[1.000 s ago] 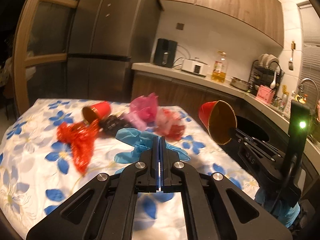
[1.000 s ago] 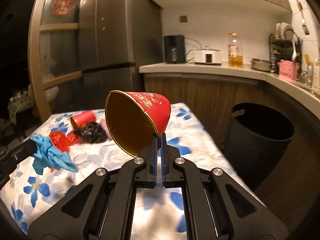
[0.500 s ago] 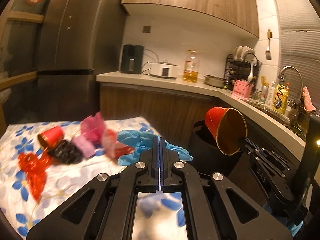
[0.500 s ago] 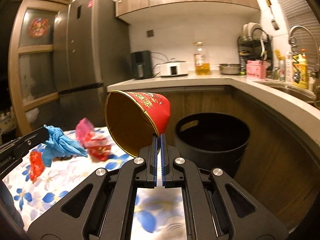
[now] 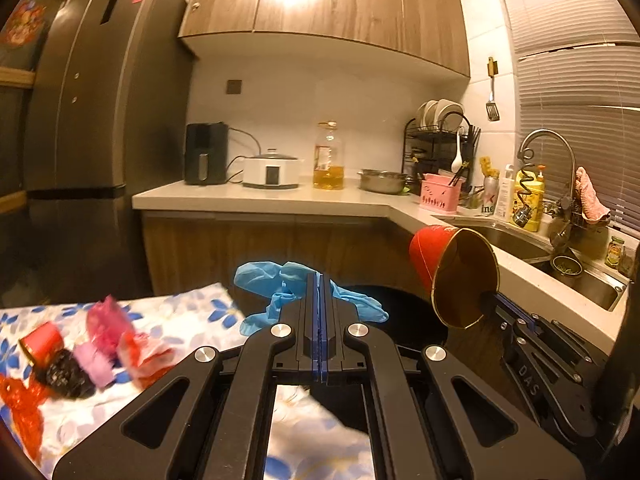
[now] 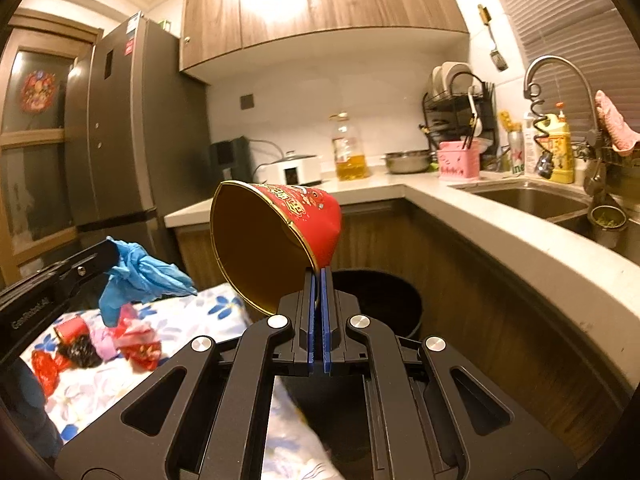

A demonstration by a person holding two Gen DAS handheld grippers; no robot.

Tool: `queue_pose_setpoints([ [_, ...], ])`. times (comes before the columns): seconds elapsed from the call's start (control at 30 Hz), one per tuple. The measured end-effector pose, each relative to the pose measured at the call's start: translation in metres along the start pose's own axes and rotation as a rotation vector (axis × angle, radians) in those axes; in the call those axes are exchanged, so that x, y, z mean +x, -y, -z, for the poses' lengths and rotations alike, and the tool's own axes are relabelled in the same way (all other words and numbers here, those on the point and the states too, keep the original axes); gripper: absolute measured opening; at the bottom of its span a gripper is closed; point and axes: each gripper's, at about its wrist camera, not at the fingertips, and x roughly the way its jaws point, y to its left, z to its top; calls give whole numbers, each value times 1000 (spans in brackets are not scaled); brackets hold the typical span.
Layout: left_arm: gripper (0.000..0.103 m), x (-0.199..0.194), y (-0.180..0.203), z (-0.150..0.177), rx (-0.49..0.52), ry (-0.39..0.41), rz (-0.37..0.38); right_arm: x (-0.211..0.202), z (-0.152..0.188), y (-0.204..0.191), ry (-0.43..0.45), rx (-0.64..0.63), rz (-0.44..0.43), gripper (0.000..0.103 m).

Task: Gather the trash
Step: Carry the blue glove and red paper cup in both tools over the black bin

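1. A large red paper cup with a shiny gold inside (image 6: 276, 240) is held up in the air, tipped on its side so its wide mouth faces back toward the camera; gold and white printing runs along its red wall, and its rim is bent slightly oval.
2. The right gripper (image 6: 318, 280) has its two blue-edged fingers pressed onto the cup's lower rim, one inside and one outside, with only the cup wall between them.
3. In the left wrist view the same cup (image 5: 456, 276) hangs beside the counter edge, above the round black trash bin (image 5: 404, 320).
4. A crumpled light-blue disposable glove (image 5: 304, 292) is pinched by the left gripper (image 5: 321, 284), whose fingers are closed tight on it; loose folds spill out on both sides of the fingertips.
5. From the right wrist view the glove (image 6: 140, 272) dangles over the table edge, left of the cup.
6. The black bin (image 6: 380, 300) stands on the floor between the table and the wooden lower cabinets, just behind the cup.
7. On the white tablecloth with blue flowers (image 5: 192, 308) more litter lies in a loose cluster: a small red cup on its side (image 5: 40, 340), a black crumpled wrapper (image 5: 64, 372), pink plastic bags (image 5: 104, 328) and a red netted scrap (image 5: 24, 408).
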Motion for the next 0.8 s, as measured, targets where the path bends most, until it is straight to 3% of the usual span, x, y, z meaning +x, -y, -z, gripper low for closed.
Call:
queue_pose_setpoints([
  [0.8, 0, 73, 36, -17, 19, -25, 41, 35, -23, 40, 21, 17, 61, 3],
])
